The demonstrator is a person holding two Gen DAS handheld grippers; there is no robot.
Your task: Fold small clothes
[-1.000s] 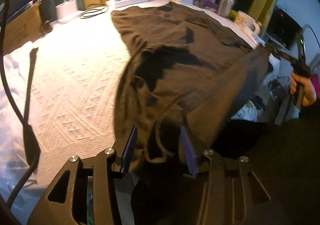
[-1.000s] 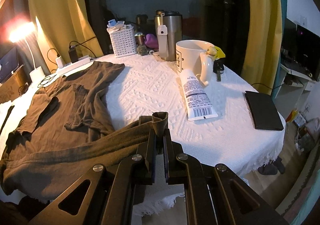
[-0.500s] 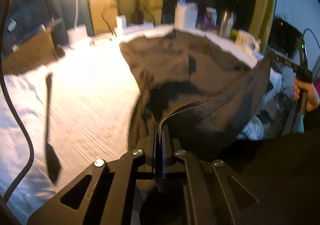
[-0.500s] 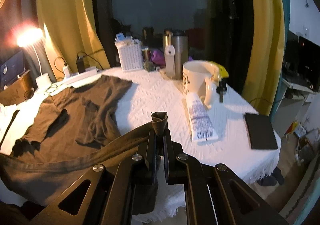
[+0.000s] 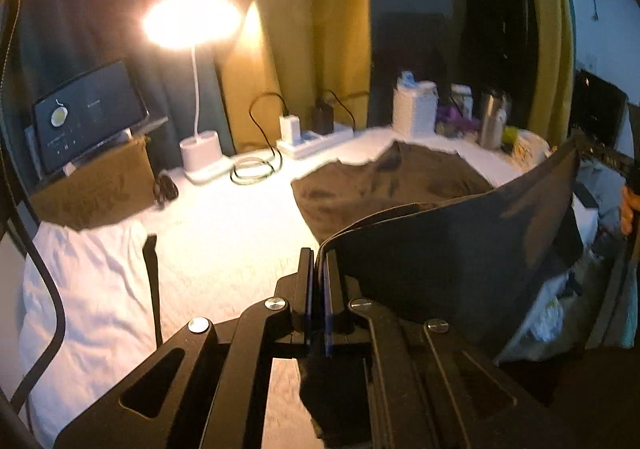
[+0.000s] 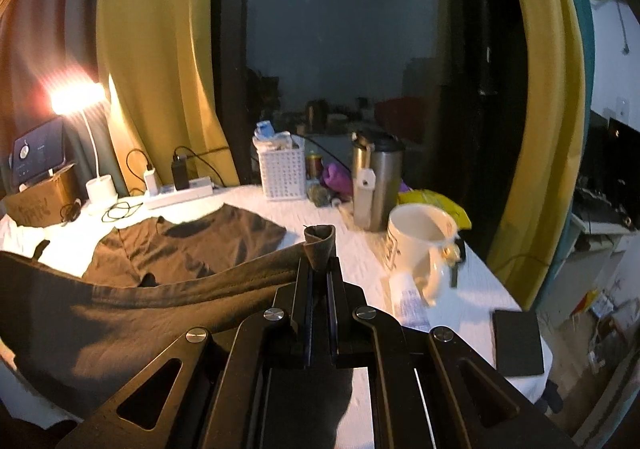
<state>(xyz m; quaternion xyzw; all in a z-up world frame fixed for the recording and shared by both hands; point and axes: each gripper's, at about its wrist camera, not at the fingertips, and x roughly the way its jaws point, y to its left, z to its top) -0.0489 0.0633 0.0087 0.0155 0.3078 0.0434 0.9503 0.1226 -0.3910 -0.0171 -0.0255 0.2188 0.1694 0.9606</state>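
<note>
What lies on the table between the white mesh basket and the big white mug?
In the right wrist view, a steel travel tumbler stands between the white mesh basket and the big white mug, with purple fabric behind.

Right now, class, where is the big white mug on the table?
In the right wrist view the white mug stands right of centre on the white tablecloth, just in front of the steel tumbler, with a white tube lying at its base.

Count on the table (image 6: 472,289): one brown shirt (image 6: 192,245), one lit lamp (image 6: 86,137), one tablet (image 6: 38,153), one cardboard box (image 6: 40,205), one power strip (image 6: 180,195) (two chargers plugged in), one white basket (image 6: 282,173), one steel tumbler (image 6: 378,185), one mug (image 6: 420,245), one tube (image 6: 408,301), one black notebook (image 6: 518,341). Grippers: two, left gripper (image 5: 318,261), right gripper (image 6: 318,269).
</note>
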